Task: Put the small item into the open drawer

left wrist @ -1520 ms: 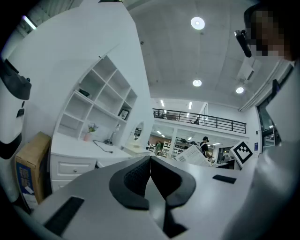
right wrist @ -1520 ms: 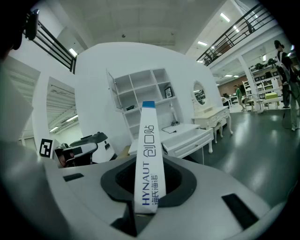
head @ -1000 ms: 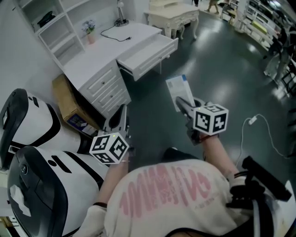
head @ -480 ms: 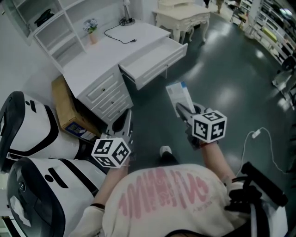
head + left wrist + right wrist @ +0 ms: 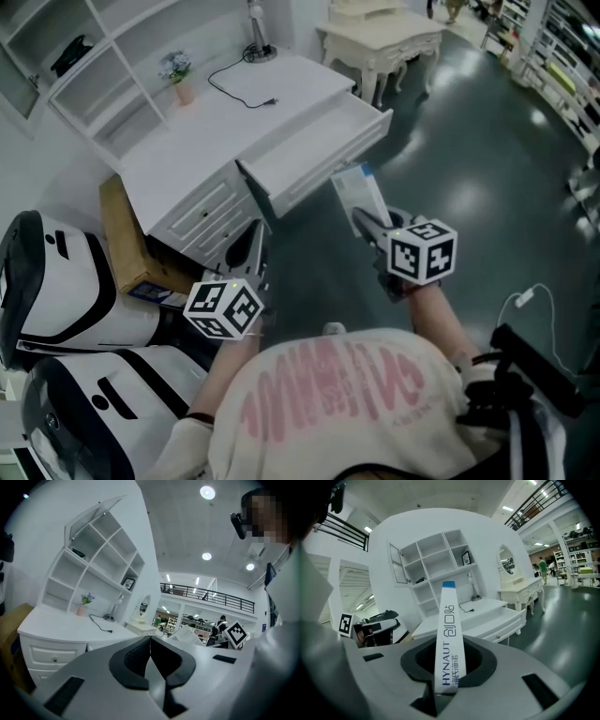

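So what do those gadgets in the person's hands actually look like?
The left gripper and right gripper are each a grey plastic body ending in two jaws lined with black pads. Each carries a white cube printed with black square markers. The person wears a white short-sleeved shirt with pink lettering.

Two handheld grippers are counted: left gripper point(image 5: 251, 246), right gripper point(image 5: 367, 223). One flat white-and-blue carton point(image 5: 358, 192) is tallied, one open white wooden drawer point(image 5: 319, 145), one brown cardboard box point(image 5: 120, 239), and two glossy white-and-black machines: upper machine point(image 5: 66, 291), lower machine point(image 5: 131, 403).
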{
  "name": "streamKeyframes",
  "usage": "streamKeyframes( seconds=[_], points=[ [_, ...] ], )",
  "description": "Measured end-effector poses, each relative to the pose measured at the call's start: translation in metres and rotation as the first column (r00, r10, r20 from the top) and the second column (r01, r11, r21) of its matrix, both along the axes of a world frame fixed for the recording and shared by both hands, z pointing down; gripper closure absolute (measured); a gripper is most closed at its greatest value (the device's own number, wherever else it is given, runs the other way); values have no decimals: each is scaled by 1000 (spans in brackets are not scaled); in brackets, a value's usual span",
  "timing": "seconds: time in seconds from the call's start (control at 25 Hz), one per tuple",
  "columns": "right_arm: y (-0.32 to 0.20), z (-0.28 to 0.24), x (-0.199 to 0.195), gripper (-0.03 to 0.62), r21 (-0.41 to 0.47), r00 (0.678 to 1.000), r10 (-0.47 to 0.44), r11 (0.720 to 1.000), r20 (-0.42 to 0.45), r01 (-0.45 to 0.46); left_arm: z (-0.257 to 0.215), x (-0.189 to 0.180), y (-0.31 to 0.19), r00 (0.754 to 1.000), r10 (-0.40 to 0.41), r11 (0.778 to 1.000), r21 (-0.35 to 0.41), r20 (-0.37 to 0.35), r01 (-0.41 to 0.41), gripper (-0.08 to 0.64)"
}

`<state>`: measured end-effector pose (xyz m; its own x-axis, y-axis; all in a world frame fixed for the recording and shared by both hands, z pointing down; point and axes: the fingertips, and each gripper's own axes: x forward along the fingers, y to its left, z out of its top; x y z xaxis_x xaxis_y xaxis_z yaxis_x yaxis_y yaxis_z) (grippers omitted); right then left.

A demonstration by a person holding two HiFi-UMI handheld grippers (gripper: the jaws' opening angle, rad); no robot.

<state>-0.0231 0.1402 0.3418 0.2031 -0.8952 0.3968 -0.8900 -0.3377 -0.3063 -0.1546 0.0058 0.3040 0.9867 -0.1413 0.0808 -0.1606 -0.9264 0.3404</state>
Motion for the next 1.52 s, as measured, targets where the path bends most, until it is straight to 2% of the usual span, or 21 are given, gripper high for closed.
streamKeyframes(
  seconds=[0.36,0.6,0.84,1.16,1.52],
  points=[
    [-35,3,56,505,5,998,-61,998,10,61,19,42,-32,997,-80,994,-73,14,81,529],
    [-45,14,73,505,-4,998,-59,998,37,59,21,48,-47,994,-109,993,-46,13,109,531],
    [-62,23,90,505,-11,996,-71,997,50,72,30,69,-62,993,-113,992,-51,20,114,531],
    [-99,33,132,505,-32,994,-69,997,82,72,45,111,-104,992,-116,990,-70,47,119,531],
    [-166,32,192,505,-58,990,-104,992,91,110,44,187,-168,993,-110,989,-95,53,115,531]
  ],
)
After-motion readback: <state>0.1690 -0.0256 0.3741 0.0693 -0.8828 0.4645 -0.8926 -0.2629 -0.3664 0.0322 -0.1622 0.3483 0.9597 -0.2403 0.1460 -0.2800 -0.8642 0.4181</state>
